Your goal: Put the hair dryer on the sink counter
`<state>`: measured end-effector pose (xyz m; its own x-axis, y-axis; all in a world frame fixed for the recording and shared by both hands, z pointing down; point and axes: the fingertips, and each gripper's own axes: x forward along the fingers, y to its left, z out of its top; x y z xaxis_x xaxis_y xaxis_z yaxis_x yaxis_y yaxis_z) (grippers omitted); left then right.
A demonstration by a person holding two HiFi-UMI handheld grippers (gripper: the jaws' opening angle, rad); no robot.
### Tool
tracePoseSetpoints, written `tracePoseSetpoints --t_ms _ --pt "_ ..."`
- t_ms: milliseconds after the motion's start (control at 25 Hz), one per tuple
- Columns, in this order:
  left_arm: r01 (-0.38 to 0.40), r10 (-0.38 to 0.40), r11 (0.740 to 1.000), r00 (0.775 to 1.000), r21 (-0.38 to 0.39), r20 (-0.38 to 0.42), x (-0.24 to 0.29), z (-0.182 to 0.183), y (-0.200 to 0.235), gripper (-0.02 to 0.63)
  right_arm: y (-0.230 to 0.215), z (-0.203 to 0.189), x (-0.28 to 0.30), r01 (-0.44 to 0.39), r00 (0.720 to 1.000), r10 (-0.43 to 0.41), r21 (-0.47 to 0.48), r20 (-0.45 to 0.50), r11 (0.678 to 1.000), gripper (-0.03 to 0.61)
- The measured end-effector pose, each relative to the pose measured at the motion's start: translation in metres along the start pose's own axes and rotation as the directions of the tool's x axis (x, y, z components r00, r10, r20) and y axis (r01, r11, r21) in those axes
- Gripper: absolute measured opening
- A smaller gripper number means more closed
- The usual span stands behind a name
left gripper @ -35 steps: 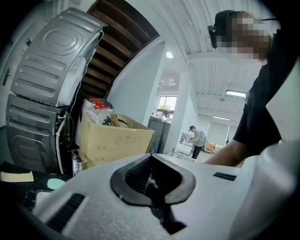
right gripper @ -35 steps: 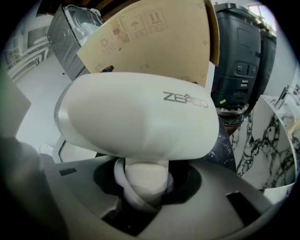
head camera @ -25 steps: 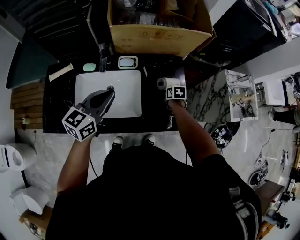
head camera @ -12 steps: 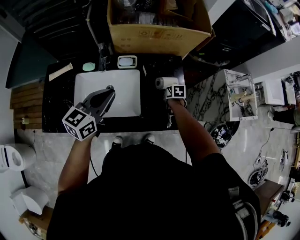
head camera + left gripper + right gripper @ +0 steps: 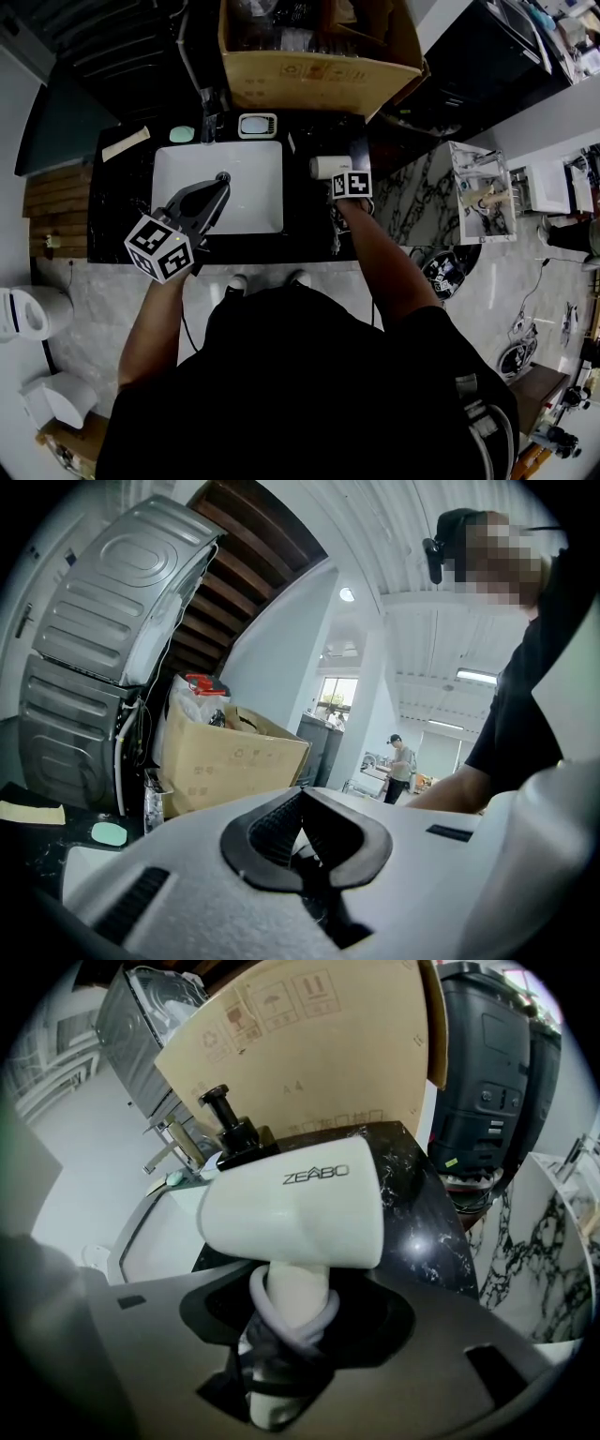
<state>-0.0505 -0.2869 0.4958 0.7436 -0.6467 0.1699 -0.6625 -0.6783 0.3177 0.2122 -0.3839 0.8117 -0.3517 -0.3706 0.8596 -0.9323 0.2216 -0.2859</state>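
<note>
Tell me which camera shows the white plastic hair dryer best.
The right gripper view: the white plastic hair dryer fills the frame, with its barrel lettering and handle clear. The head view shows only a small white barrel over the black stone counter. The left gripper view misses it.

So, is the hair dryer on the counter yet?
Nearly. The hair dryer already looks set down on the black counter beside the sink. The right gripper has just been opening, its fingers loose around the handle. Left to do: pull that gripper away.
</note>
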Motion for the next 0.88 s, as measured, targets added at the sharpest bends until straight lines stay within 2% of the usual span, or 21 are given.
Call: tracePoseSetpoints --t_ms 80,440,600,880 --pt "-0.005 0.005 1.0 1.0 -0.002 0.002 -0.002 0.001 0.0 0.015 0.004 0.001 0.001 -0.028 1.0 0.028 0.013 -0.004 1.0 0.266" --pt "-0.013 0.013 1.0 1.0 -0.003 0.007 -0.007 0.005 -0.002 0.015 0.007 0.0 -0.002 -0.058 0.998 0.058 0.028 -0.008 0.998 0.282" --pt "0.003 -0.001 0.999 0.999 -0.038 0.032 -0.007 0.01 -0.002 0.015 0.007 0.001 -0.002 -0.065 0.998 0.065 0.047 -0.003 0.997 0.293" --pt "0.018 -0.017 1.0 0.999 -0.015 0.032 -0.004 0.015 -0.008 0.015 -0.001 -0.005 -0.009 -0.068 0.998 0.068 0.101 0.003 0.993 0.308"
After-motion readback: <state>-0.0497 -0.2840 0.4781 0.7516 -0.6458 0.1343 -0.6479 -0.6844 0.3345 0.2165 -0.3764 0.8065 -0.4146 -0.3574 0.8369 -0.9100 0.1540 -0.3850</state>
